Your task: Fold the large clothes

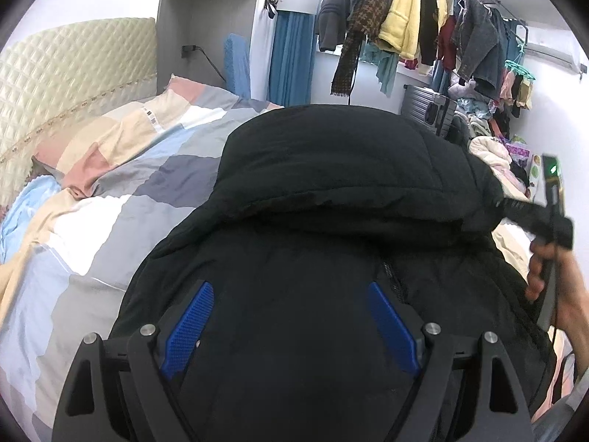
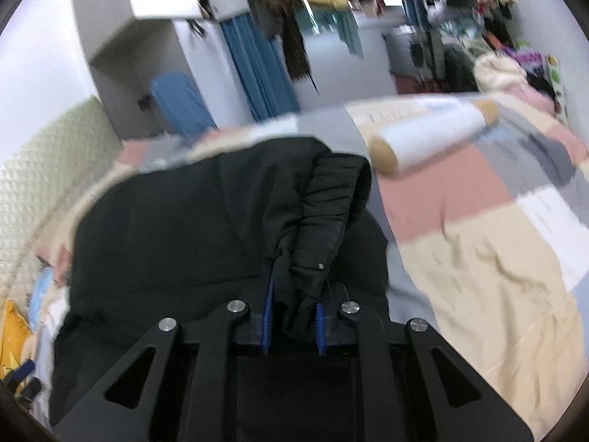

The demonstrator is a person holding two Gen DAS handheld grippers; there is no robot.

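A large black padded jacket (image 1: 331,199) lies on the bed, partly folded over itself. My left gripper (image 1: 291,294) is open, its blue pads (image 1: 191,324) spread wide just above the jacket's near part beside the zip (image 1: 392,276). My right gripper (image 2: 294,294) is shut on a bunched fold of the jacket (image 2: 184,221) and holds it up; the view is blurred by motion. The right gripper also shows at the right edge of the left wrist view (image 1: 548,221), gripping the jacket's side.
The bed has a patchwork cover (image 1: 110,184) and a quilted headboard (image 1: 55,73). A white and tan bolster (image 2: 434,132) lies on the bed to the right. A rail of hanging clothes (image 1: 423,18), a suitcase (image 1: 427,107) and a clothes pile (image 1: 493,147) stand behind.
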